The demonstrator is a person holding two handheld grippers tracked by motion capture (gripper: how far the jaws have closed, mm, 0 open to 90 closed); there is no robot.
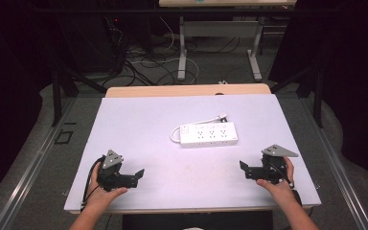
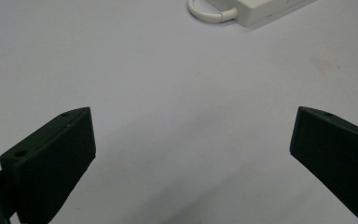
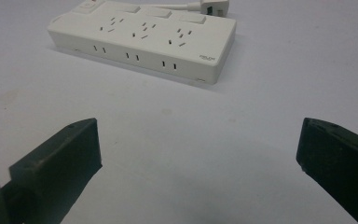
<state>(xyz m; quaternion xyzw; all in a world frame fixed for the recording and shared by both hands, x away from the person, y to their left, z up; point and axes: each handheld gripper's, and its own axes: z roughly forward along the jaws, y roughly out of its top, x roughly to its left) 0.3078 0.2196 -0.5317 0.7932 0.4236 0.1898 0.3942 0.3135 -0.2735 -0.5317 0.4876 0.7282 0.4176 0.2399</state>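
A white power strip (image 1: pixel 209 134) lies flat near the middle of the white table top (image 1: pixel 139 120), its short white cable looped at the left end and its plug (image 1: pixel 223 116) resting just behind it. In the right gripper view the power strip (image 3: pixel 144 39) lies ahead with its plug (image 3: pixel 212 7) at the top. One corner of the power strip (image 2: pixel 261 11) and the cable loop (image 2: pixel 209 11) appear at the top of the left gripper view. My left gripper (image 1: pixel 140 174) is open at the near left, nothing between its jaws. My right gripper (image 1: pixel 242 167) is open at the near right, also holding nothing.
The table's near edge (image 1: pixel 187 209) runs just behind both hands. Beyond the far edge stand the metal legs of another table (image 1: pixel 182 52) with loose cables on the floor. Dark frame posts (image 1: pixel 56 91) flank both sides.
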